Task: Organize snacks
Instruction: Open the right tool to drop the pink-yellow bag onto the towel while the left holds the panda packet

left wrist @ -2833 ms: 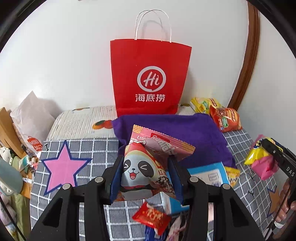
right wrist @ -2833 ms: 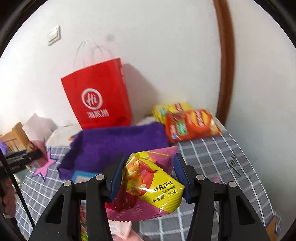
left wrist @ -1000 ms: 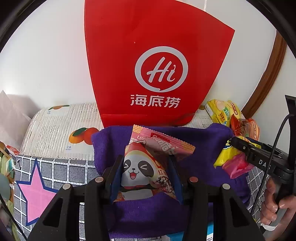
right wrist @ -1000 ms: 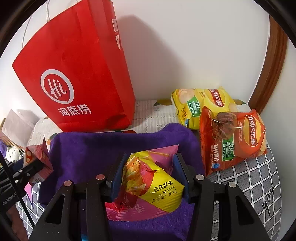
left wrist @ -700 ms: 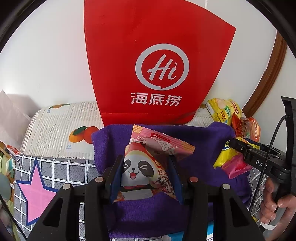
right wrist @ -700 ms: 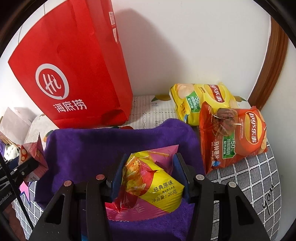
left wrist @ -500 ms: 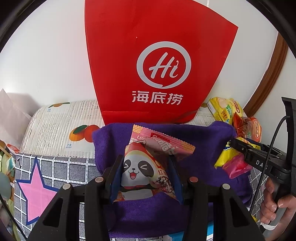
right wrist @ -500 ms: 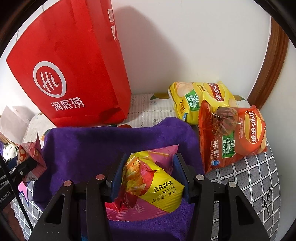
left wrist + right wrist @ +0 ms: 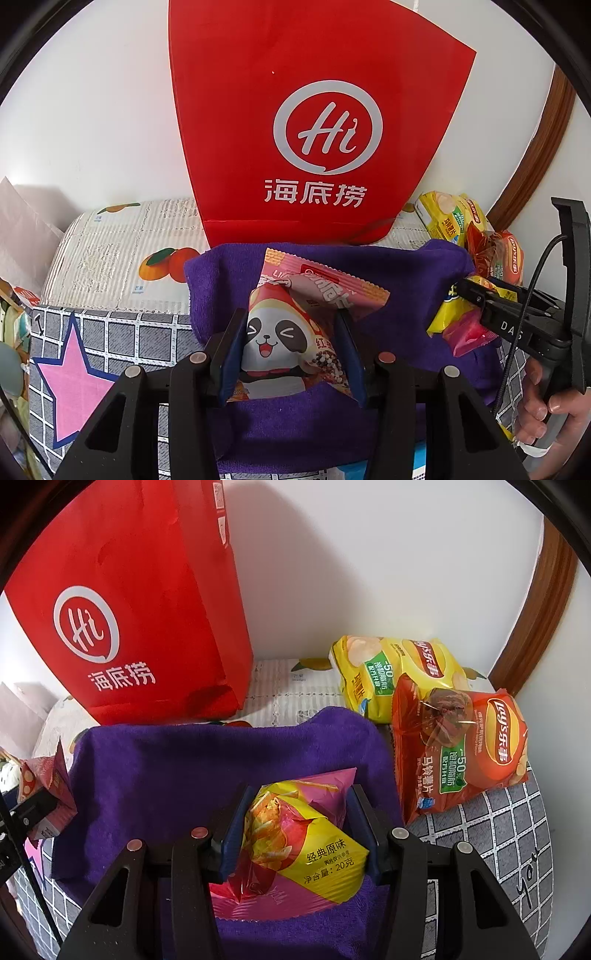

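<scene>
We hold a pink panda snack packet clamped in our left gripper, over the near part of the purple towel. Our right gripper, part closed, pinches a yellow-and-pink chip packet over the towel's right side. A red paper bag stands at the towel's far edge; yellow and orange chip bags lie beside its far right corner.

Black two-finger left gripper and right gripper, blue-padded jaws, silver screws, black cable, white lettering.
</scene>
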`<move>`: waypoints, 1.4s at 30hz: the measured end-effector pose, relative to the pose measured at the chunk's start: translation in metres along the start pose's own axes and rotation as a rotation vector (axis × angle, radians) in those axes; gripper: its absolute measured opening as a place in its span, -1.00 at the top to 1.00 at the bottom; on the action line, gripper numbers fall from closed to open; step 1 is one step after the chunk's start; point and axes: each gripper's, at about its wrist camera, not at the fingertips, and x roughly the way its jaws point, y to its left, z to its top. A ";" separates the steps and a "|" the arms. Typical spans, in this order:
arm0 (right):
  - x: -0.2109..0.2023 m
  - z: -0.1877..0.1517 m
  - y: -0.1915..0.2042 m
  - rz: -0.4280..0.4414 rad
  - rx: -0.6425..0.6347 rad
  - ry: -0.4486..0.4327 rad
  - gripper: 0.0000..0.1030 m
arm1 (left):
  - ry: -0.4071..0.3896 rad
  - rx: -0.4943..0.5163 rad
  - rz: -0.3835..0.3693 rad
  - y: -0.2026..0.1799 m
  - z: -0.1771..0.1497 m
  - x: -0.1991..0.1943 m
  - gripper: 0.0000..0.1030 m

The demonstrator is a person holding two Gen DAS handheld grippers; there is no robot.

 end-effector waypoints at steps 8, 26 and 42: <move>0.005 -0.001 0.002 -0.007 -0.013 0.028 -0.06 | 0.013 -0.002 -0.002 0.000 0.001 0.003 0.13; -0.017 0.004 -0.005 0.003 0.001 -0.020 -0.17 | 0.058 -0.004 0.011 -0.001 -0.003 0.017 0.13; -0.030 0.006 -0.012 0.007 0.036 -0.049 -0.19 | 0.147 -0.042 0.055 0.012 -0.009 0.036 0.13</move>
